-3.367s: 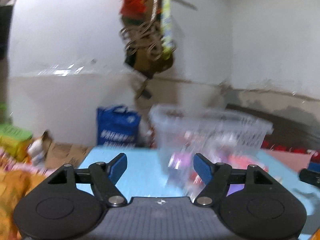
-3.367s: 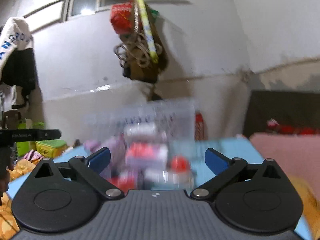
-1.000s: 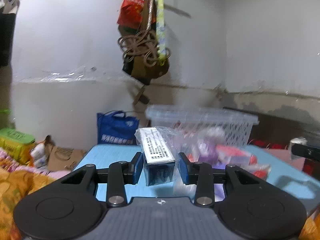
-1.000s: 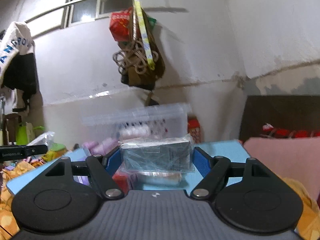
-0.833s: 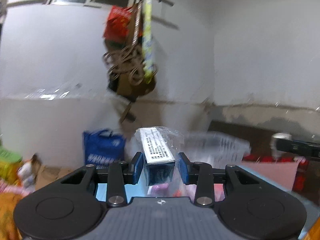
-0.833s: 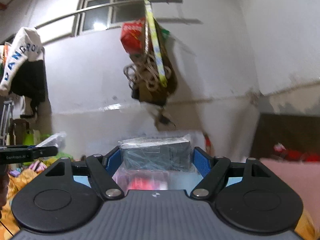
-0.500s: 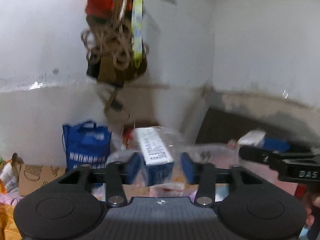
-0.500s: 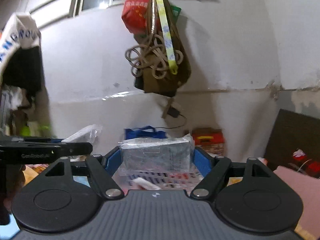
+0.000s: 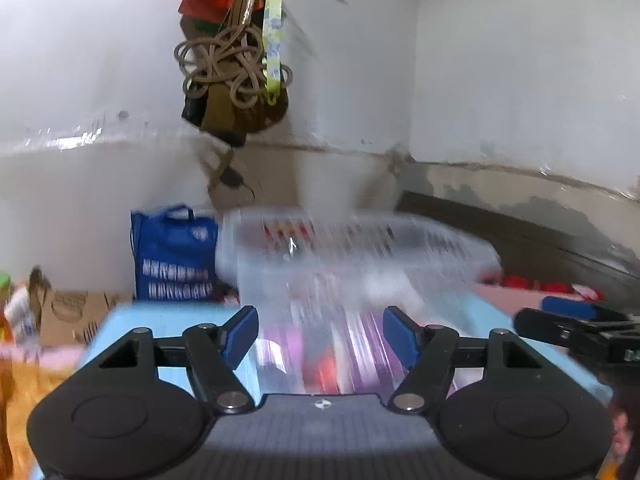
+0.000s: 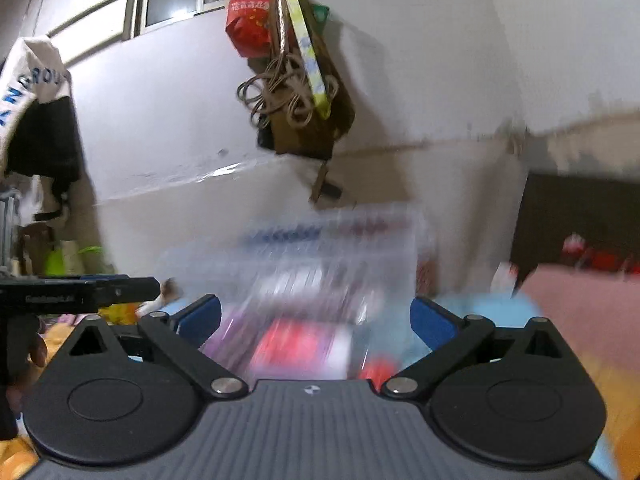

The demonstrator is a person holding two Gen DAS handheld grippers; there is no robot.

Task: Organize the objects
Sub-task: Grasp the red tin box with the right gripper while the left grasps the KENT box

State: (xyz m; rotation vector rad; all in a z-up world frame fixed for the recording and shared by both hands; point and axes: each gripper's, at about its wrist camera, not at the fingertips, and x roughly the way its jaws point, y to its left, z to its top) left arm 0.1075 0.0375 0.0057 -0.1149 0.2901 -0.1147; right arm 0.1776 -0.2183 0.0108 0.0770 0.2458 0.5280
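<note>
My left gripper (image 9: 320,336) is open and empty, in front of a clear plastic basket (image 9: 360,248) that stands on a light blue table (image 9: 168,320). My right gripper (image 10: 316,316) is open and empty too, facing the same basket (image 10: 320,256). Blurred packets, pink, purple and red (image 9: 328,360), lie on the table before the basket; they also show in the right wrist view (image 10: 296,344). The right gripper shows at the right edge of the left wrist view (image 9: 576,328), the left gripper at the left of the right wrist view (image 10: 80,292). The boxes held earlier are out of sight.
A blue shopping bag (image 9: 174,252) and a cardboard box (image 9: 68,316) sit behind the table on the left. A bundle of bags and rope (image 9: 232,60) hangs on the white wall. A pink cloth (image 10: 580,304) lies to the right.
Both grippers have opened and the plastic-wrapped boxes they held are gone from between the fingers. Both views have dropped back toward the table and basket, with motion blur.
</note>
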